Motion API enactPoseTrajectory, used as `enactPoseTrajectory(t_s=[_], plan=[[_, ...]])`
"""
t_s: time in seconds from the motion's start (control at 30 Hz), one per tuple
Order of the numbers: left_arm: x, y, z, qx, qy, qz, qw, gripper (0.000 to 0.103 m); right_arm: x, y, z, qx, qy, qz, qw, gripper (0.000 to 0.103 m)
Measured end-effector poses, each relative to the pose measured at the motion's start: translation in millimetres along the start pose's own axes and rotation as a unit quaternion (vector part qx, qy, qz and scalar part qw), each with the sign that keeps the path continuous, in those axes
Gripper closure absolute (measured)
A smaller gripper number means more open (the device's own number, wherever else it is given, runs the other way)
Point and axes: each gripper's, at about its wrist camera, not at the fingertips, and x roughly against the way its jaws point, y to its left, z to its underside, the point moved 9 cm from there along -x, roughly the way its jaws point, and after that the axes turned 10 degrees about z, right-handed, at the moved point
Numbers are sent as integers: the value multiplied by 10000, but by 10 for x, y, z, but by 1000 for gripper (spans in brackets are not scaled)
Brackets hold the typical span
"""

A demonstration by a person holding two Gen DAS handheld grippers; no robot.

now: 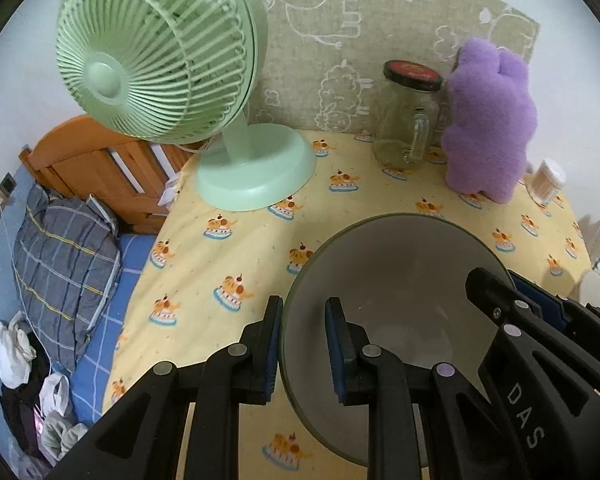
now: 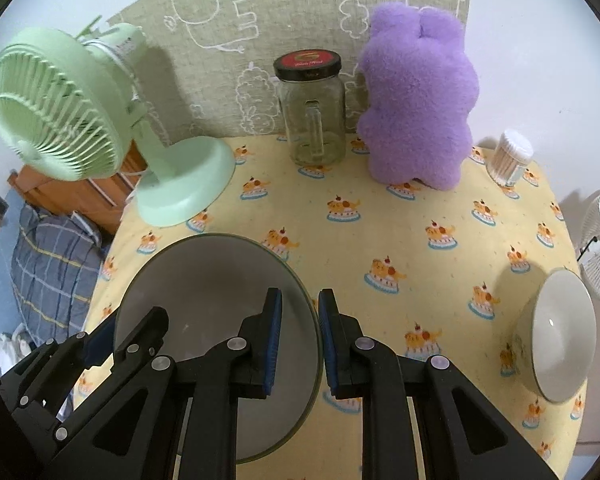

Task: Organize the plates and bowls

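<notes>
1. The left gripper is clamped on the left rim of the grey bowl, one finger outside the wall and one inside.
2. The right gripper pinches the opposite, right rim of the same bowl the same way. Two grips on opposite edges likely keep the wide, shallow bowl level while it is carried.
3. The bowl sits at the near side of the table, over the yellow cake-print cloth. Whether it rests on the cloth or hangs just above it I cannot tell.
4. A second, white bowl stands well apart at the right edge, probably the partner for stacking.
5. Count: two bowls, no plates in view.
6. Along the back stand one green fan, one lidded glass jar, one purple plush toy and one tub of cotton swabs, leaving the front free for sorting.
</notes>
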Motion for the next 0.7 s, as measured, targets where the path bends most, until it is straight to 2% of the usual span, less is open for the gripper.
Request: enactPoseTrajectory(t_s=[0.47,0.7], plan=[[670,-141,556,-199,-73,111,9997,84,738,-186,612,-172,-112,152,9997,80],[946,-134,867,-269,-40,307,9992,84,1094,-196,968,-292,-155,313,9990,80]])
